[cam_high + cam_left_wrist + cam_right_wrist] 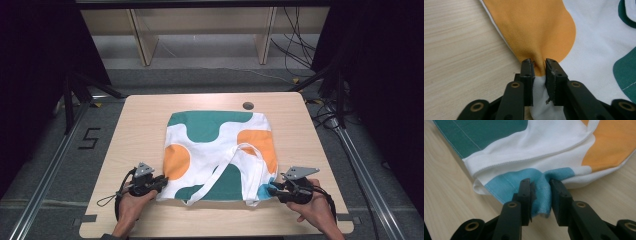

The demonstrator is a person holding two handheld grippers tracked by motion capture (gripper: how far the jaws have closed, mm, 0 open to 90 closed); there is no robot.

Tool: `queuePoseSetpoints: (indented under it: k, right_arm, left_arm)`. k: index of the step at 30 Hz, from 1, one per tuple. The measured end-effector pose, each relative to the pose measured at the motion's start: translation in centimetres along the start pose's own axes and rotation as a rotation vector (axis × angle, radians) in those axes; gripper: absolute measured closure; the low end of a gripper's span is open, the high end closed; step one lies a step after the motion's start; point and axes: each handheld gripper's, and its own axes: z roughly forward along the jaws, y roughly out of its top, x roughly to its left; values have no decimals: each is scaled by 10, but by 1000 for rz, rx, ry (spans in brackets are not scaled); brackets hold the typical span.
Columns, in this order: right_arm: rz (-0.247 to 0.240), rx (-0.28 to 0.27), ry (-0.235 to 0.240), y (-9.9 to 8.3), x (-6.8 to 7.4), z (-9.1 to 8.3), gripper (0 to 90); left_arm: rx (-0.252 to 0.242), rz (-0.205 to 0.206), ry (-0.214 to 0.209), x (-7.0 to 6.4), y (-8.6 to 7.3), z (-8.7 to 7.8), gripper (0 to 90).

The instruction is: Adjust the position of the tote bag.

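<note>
You hold the tote bag point(215, 150) by its two near corners, and it lies flat in the middle of the table point(135, 115), with its open end toward you at 6 o'clock. The left gripper point(161, 183) has its jaws closed on a small pleat of cloth at the 7 o'clock corner; in the left gripper view that pleat point(539, 65) sits right at the jaw tips, where orange meets white. The right gripper point(273, 188) pinches the light-blue corner patch point(541, 187) at 5 o'clock, bunched between its jaws.

Risks, as judged from this pose: the left bite is shallow, so a quick lift or a pull toward 12 o'clock may let the cloth slide out. The right bite may have caught one layer and not both, and the bag would then gape or fold crooked. The two white straps point(235, 165) lie crossed and loose over the near half; they may drag or tuck under a fold. Unequal lifting would skew the cloth.

The bag itself is white woven fabric with large rounded patches of teal and orange, lying mostly smooth, slightly rumpled along its near edge.
</note>
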Motion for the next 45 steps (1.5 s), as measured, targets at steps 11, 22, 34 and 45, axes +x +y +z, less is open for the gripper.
queuePoseSetpoints:
  k: [11, 22, 34, 45]
  right_arm:
    - [-98, -67, -44, -8, 11, -29, 328]
    - [-141, 56, -100, -12, 16, -11, 302]
    - [-167, -13, -160, 3, 20, -9, 355]
    - [-196, -193, -90, 32, 22, -19, 861]
  left_arm:
    - [-16, 128, -47, -36, -8, -45, 320]
    - [88, 145, 5, -43, -24, -46, 259]
    - [85, 191, 36, -41, -20, -44, 250]
    - [56, 235, 76, -49, -15, -38, 237]
